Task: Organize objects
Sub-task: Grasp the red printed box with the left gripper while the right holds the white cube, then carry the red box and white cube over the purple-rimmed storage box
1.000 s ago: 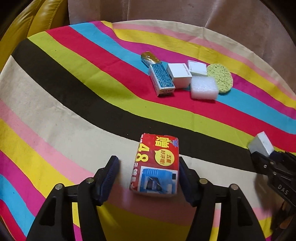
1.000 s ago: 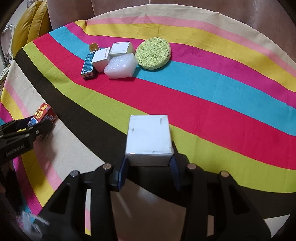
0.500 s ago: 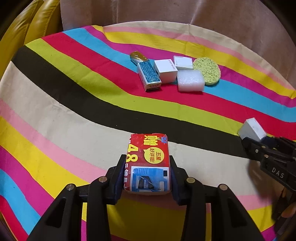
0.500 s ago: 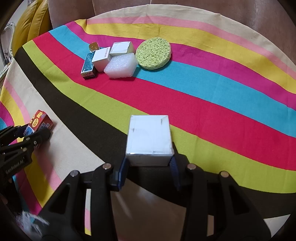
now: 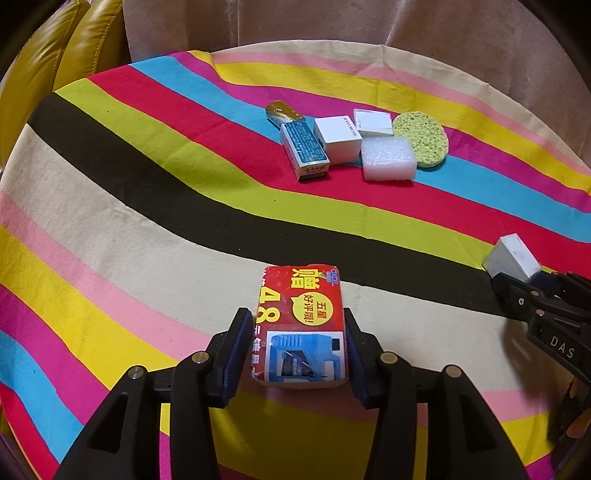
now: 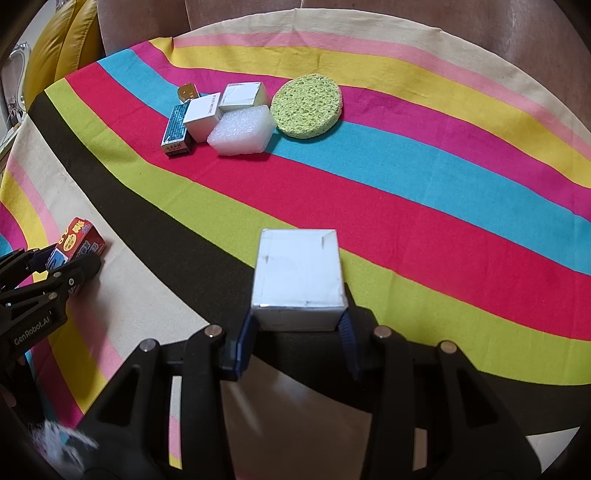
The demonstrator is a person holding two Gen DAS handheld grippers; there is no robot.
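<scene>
Compared with a second ago, the left gripper (image 5: 297, 343) no longer stands wide around the red box (image 5: 303, 325): half a second back its jaws had clamped the box, and now they are opening again, the right pad against the box and a thin gap showing on the left. The red box sits between them on the cream stripe at the near edge. The right gripper (image 6: 295, 332) has not changed, its jaws closed on the plain white box (image 6: 297, 277), which it holds above the black stripe. The far cluster is as it was: a blue-and-white carton (image 5: 304, 149), a white cube box (image 5: 338, 138), a second white box (image 5: 373, 122), a white foam block (image 5: 388, 158) and a round green sponge (image 5: 421, 138), packed together on the red and blue stripes, with a small gold-wrapped item (image 5: 282, 110) behind the carton. The counter is covered by a striped cloth (image 5: 147, 192) in bright bands. Behind it hangs beige-pink fabric (image 5: 332, 26), with yellow leather upholstery (image 5: 55, 55) at the far left.
</scene>
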